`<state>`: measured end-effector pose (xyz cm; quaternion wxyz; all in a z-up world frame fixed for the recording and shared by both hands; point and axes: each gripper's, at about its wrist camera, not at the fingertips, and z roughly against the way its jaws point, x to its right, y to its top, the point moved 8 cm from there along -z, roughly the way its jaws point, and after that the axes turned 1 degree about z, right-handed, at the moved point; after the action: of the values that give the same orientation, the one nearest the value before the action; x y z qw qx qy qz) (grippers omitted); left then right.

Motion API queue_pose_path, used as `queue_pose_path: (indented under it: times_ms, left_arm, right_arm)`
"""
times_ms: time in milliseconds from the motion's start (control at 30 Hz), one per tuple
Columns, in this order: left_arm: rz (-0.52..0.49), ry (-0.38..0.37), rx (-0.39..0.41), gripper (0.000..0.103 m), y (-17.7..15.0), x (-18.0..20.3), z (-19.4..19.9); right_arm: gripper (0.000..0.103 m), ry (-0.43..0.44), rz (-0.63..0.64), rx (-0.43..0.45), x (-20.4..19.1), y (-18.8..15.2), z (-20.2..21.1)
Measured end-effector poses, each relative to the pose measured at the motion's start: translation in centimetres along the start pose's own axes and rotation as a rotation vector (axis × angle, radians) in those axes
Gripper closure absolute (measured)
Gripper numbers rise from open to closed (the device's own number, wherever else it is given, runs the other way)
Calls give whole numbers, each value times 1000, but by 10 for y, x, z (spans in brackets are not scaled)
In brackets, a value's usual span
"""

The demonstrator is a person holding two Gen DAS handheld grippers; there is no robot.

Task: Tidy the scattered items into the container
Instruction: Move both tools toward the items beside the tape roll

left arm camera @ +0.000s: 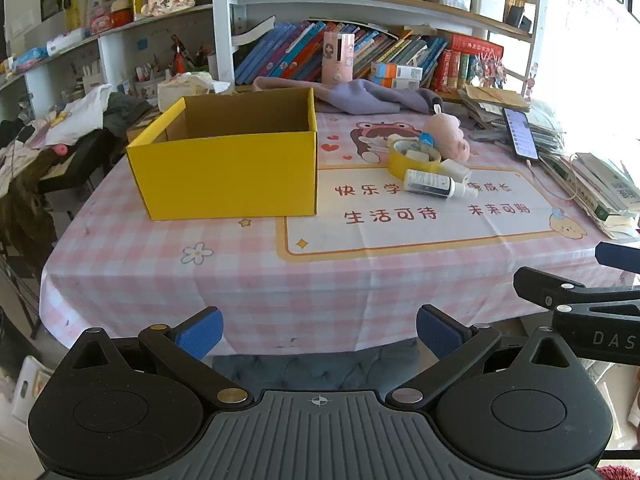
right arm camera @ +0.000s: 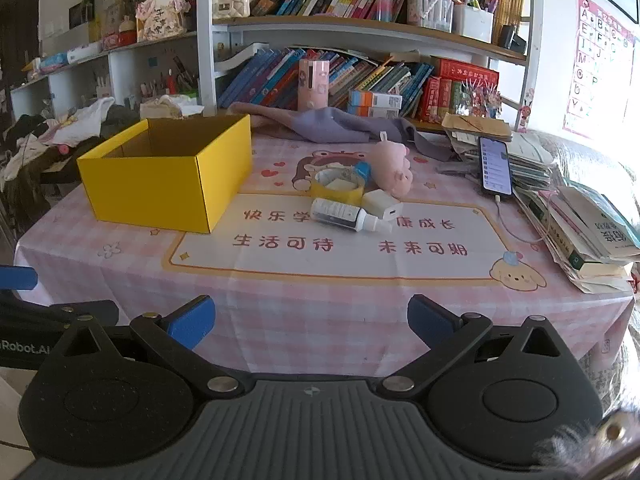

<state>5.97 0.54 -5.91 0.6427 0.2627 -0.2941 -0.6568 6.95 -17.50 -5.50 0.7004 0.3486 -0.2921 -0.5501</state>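
An open yellow cardboard box [left arm camera: 228,160] stands on the pink checked tablecloth; it also shows in the right wrist view [right arm camera: 168,176] and looks empty. To its right lies a cluster: a yellow tape roll [left arm camera: 412,162] [right arm camera: 338,190], a spray bottle [left arm camera: 436,185] [right arm camera: 344,216] on its side, a white charger [left arm camera: 454,170] [right arm camera: 382,207] and a pink plush toy [left arm camera: 448,136] [right arm camera: 394,168]. My left gripper [left arm camera: 320,332] is open and empty at the table's near edge. My right gripper [right arm camera: 312,322] is open and empty beside it.
A phone [right arm camera: 496,168] on a cable leans against stacked books [right arm camera: 588,236] at the right edge. A purple cloth [right arm camera: 332,126] lies at the back before bookshelves [right arm camera: 360,24]. A chair with clothes [left arm camera: 60,128] stands left of the table.
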Motion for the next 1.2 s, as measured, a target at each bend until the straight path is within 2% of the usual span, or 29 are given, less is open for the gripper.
queue_pose_path:
  times_ms: [333,767,1200]
  left_arm:
    - [14,25,-4,0,-2,-11,1]
    - [-23,35,15,0,0,-16,2]
    - [-19,13,45,0,7,-16,1]
  right_arm:
    - [0,-10,-9,-25,-3,-3,-2]
    - [0,6,-20,-23,-11,-1,-1]
    - [0,-3,-16,-13,-11,4,-4]
